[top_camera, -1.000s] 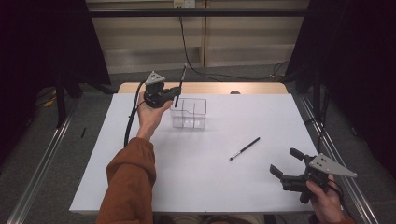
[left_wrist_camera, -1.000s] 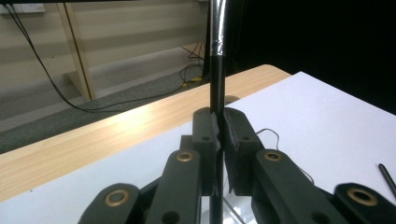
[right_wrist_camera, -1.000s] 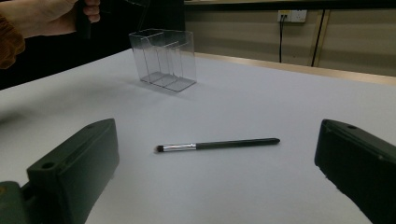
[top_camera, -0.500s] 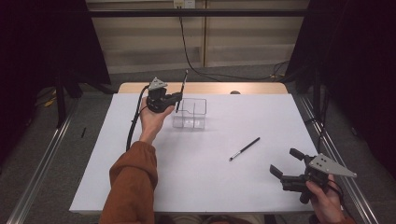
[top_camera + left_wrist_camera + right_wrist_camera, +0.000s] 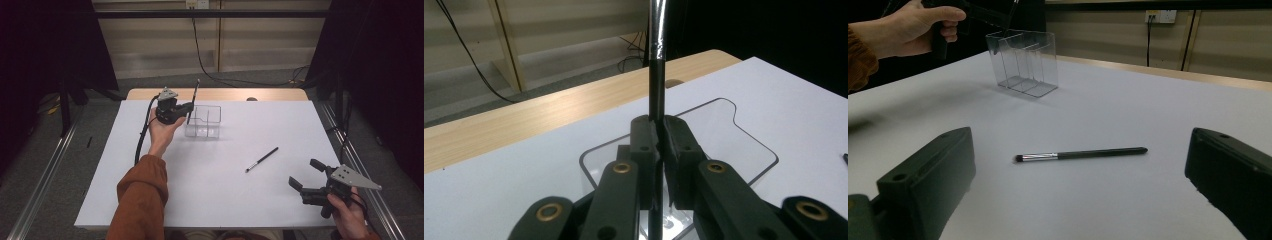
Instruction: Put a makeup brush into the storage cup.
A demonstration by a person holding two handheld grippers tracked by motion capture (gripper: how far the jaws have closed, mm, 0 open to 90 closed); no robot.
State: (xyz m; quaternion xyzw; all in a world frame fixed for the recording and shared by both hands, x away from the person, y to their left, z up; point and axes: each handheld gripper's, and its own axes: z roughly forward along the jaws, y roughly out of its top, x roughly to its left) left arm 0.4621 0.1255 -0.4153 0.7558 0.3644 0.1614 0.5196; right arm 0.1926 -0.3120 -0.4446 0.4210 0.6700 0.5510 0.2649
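My left gripper (image 5: 188, 108) is shut on a black makeup brush (image 5: 194, 96) and holds it upright, just above the left end of a clear divided box (image 5: 205, 123). In the left gripper view the brush's handle (image 5: 657, 65) rises between the closed jaws, with the box's rim (image 5: 744, 131) right behind them. A second black brush (image 5: 262, 159) lies flat on the white sheet, right of centre. My right gripper (image 5: 305, 173) stands open near the front right corner, apart from that brush (image 5: 1083, 154), which lies ahead between its jaws. The box (image 5: 1023, 62) stands farther back.
A white sheet (image 5: 225, 200) covers the table, and a strip of wood (image 5: 225, 94) shows along its far edge. A metal rail (image 5: 372, 180) runs close beside the right gripper. A person's hand (image 5: 913, 25) and an orange sleeve (image 5: 142, 200) reach in from the front left.
The left gripper has sunk slightly with its brush, closer to the left end of the box. The right gripper and the lying brush have not moved.
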